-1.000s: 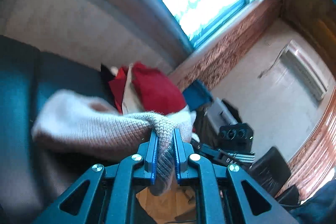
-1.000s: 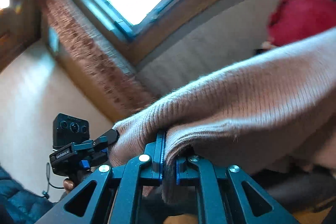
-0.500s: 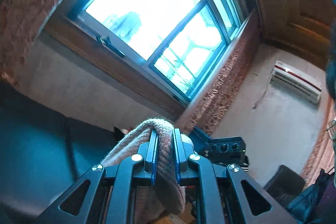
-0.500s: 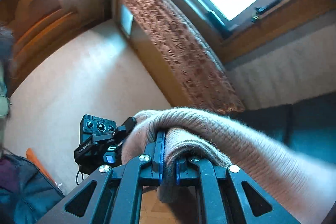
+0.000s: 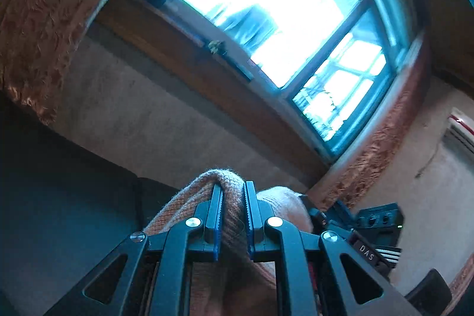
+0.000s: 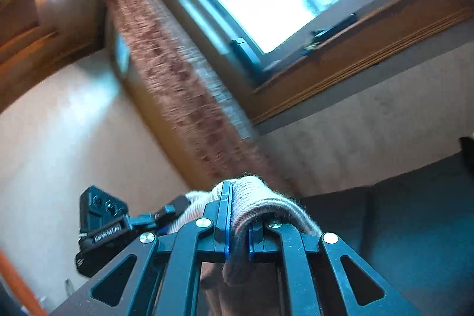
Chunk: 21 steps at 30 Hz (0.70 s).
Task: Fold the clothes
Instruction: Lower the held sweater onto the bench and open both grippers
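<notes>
Beneath the window [image 5: 275, 19], my left claw [image 5: 232, 215] and right claw [image 6: 238, 222] each pinch the beige knit sweater [image 5: 204, 191] aloft above the dark sofa [image 6: 414, 212]; mid-lift, I judge; next, lay it flat for folding.

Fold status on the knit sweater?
Done: both grips are set. Left gripper and right gripper are each shut on the beige knit sweater, held up in front of the window. In hand: the lift. Left: no fold visible; laying it down and folding remain.
</notes>
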Available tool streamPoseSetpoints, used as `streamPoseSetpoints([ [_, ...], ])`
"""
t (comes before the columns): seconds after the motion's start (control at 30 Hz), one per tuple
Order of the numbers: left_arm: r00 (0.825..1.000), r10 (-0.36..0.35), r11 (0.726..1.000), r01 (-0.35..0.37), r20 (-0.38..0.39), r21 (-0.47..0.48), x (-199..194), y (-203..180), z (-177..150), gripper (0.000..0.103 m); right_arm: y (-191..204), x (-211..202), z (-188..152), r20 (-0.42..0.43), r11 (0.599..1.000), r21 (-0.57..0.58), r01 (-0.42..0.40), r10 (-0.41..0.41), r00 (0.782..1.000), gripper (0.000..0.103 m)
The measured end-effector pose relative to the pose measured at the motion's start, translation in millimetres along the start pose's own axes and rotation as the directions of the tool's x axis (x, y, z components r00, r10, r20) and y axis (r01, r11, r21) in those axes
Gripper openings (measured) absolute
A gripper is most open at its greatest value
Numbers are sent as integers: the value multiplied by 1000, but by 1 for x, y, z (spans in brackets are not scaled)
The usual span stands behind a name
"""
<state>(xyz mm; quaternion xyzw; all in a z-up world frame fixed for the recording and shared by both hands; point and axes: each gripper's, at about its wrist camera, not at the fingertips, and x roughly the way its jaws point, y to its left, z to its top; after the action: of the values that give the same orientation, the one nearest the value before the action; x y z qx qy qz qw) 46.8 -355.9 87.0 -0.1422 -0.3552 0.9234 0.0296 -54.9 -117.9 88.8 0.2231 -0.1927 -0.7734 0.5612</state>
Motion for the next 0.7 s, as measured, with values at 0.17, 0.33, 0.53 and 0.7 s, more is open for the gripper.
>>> streamPoseSetpoints([
  [0.17, 966, 149, 986, -162, -209, -46, 111, 54, -5, 14, -87, 65, 14, -93, 970, 80, 229, -222, 971, 13],
  [0.33, 924, 209, 969, -240, -321, -61, 134, 101, -38, 15, -167, 96, -26, -310, 916, 114, 384, -334, 890, 30],
  [0.53, 903, 233, 952, -288, -360, -106, 74, 133, -90, 17, -185, 49, -83, -382, 924, 142, 355, -279, 881, 34],
  [0.7, 882, 273, 956, -292, -384, 8, 21, 108, -161, 20, -165, 7, -135, -433, 944, 77, 321, -259, 864, 47],
])
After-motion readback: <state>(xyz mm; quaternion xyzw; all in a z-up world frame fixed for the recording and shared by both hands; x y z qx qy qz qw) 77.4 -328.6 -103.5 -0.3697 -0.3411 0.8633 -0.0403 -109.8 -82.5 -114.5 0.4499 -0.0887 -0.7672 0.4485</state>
